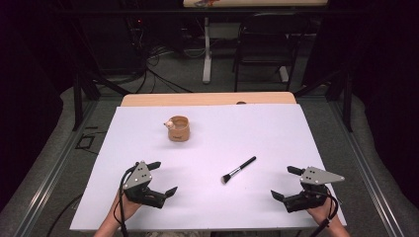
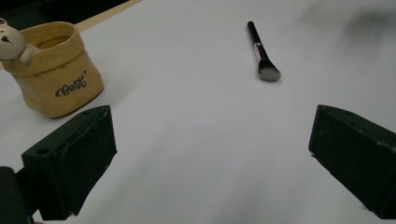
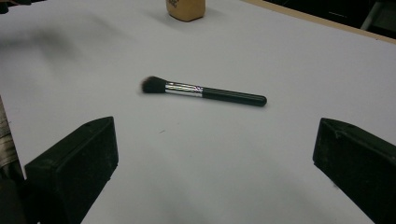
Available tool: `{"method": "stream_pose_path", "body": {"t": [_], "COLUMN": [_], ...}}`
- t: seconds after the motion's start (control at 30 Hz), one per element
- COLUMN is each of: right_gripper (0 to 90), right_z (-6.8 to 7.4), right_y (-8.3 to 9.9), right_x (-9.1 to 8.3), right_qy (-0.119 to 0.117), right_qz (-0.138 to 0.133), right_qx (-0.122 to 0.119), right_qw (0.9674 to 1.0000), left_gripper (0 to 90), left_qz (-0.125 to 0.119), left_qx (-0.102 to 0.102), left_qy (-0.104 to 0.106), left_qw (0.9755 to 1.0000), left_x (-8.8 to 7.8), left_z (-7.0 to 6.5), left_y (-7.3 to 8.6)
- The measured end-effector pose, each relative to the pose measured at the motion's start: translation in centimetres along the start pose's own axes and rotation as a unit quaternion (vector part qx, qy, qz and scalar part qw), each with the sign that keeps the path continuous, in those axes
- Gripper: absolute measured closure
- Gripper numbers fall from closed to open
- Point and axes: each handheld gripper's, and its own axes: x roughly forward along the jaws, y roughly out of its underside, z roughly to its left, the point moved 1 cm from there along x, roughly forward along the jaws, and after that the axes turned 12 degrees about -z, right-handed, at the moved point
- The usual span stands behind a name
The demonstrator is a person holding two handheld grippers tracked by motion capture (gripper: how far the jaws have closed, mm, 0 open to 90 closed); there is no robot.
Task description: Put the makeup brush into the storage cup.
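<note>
Brush (image 1: 239,169) lies diagonally on the counter (image 1: 276,128) — bristles toward the person; right tongs (image 1: 288,182) nearer, both tongs wide, empty.

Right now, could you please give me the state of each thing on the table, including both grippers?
Left gripper: open, holding nothing, near the table's front edge.
Right gripper: open, holding nothing, near the table's front edge.
Makeup brush: lying flat on the white sheet, untouched, between the grippers.
Yellow holder: upright, mouth open, with a small bear figure at its rim.
</note>
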Motion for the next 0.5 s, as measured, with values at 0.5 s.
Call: {"method": "stream_pose_path", "body": {"t": [0.5], "right_gripper": [0.0], "right_z": [-0.1], "right_y": [0.1], "right_x": [0.0], "right_qy": [0.007], "right_qz": [0.005], "right_qx": [-0.001], "right_qw": [1.0], "left_gripper": [0.3], "left_qz": [0.024], "left_qx": [0.013], "left_qy": [0.017], "left_qw": [0.9995], "left_x": [3.4], "left_z": [-0.3], "left_y": [-1.3]}}
